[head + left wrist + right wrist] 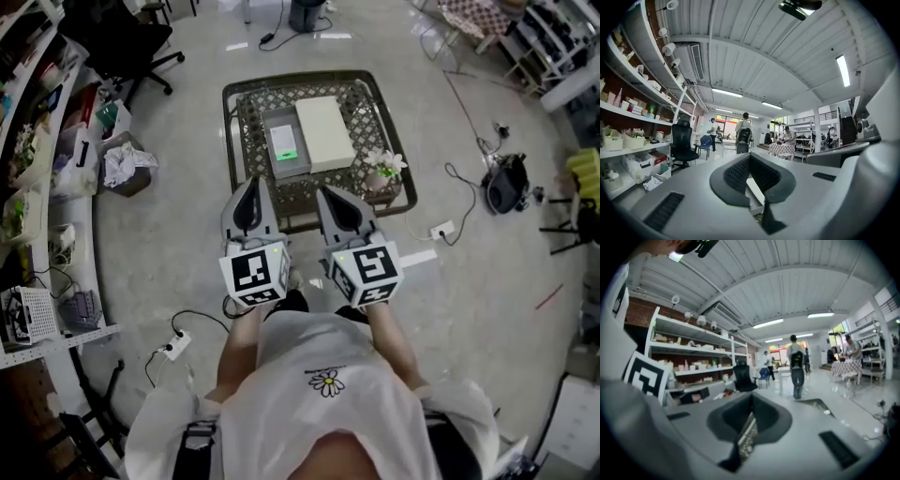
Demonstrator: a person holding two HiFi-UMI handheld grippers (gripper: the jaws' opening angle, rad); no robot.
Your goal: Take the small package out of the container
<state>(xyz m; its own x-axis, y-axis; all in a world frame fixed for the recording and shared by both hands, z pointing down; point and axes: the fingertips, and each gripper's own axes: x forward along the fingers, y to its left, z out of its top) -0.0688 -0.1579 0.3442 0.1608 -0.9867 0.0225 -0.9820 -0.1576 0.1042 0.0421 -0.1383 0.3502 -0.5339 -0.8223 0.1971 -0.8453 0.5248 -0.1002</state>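
**Item under inspection.** The small package (284, 143) is a flat, pale packet with a green mark at its near end. It lies flat inside the grey open container (273, 120). The container stands on the low woven bench (246, 112) on the floor, straight ahead of the person. The packet covers much of the container's bottom. Whether it touches the walls cannot be told.

**Handling (judgement).** It appears thin and light, probably film-wrapped, so likely slippery and easily creased. Lying flat, it offers little to grip from above. The best hold is probably a light pinch on one edge, most likely the near, green-marked end. If the fit is snug, the container may lift with it and need steadying.

**Surroundings.**
- A flat white box (324, 133) lies just beside the container's right wall and limits access from that side.
- A pot of white flowers (384, 169) stands at the bench's near right corner, beside the right-hand approach.
- A power strip (441, 230) and loose cables lie on the floor to the right, clear of the bench.

**Claws.** The left claw (251, 187) and right claw (328, 195) are held side by side over the bench's near edge, well short of the package. Each gripper view shows its jaws together with nothing between them. Both views look out across the room, not down at the packet. Nothing stands between the claws and the container, but a claw must open before it can take hold.
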